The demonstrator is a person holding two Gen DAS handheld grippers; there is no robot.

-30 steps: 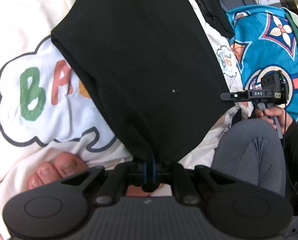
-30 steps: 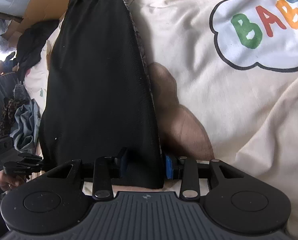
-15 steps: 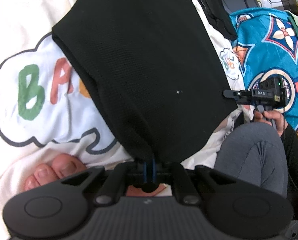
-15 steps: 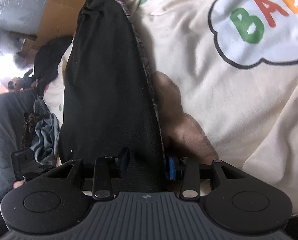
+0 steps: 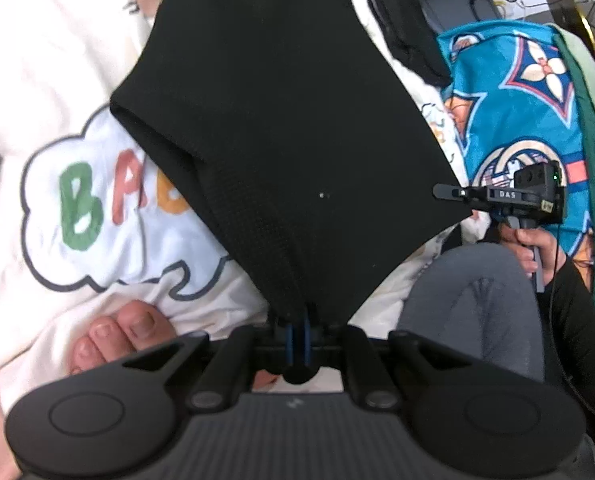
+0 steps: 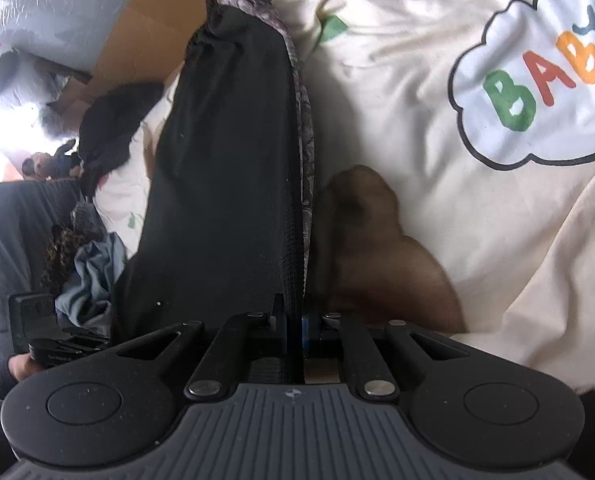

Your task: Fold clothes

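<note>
Two claws hold one black garment (image 5: pixel 281 128) between them, lifted over a cream blanket (image 6: pixel 437 152). The left claw (image 5: pixel 297 332) has its blue-padded fingers pressed together on a bunched corner of the cloth, which fans out wide and dark from that pinch. The right claw (image 6: pixel 295 328) is clamped likewise on another edge; from its own camera the garment rises as a tall, narrow drape with a grey patterned hem (image 6: pixel 303 120) running along its right side. In the left wrist view the right claw (image 5: pixel 449 192) shows at the cloth's far corner, its handle gripped by a hand (image 5: pixel 533 244) in a black sleeve.

Beneath the garment the blanket carries a cloud print (image 5: pixel 77 208) with coloured letters, partly covered by the hanging cloth. Bare toes (image 5: pixel 117 332) rest on the blanket near the left claw, and a grey-clad knee (image 5: pixel 469 308) sits to the right. A blue patterned fabric (image 5: pixel 513 92) lies beyond. No containers are discernible in either view.
</note>
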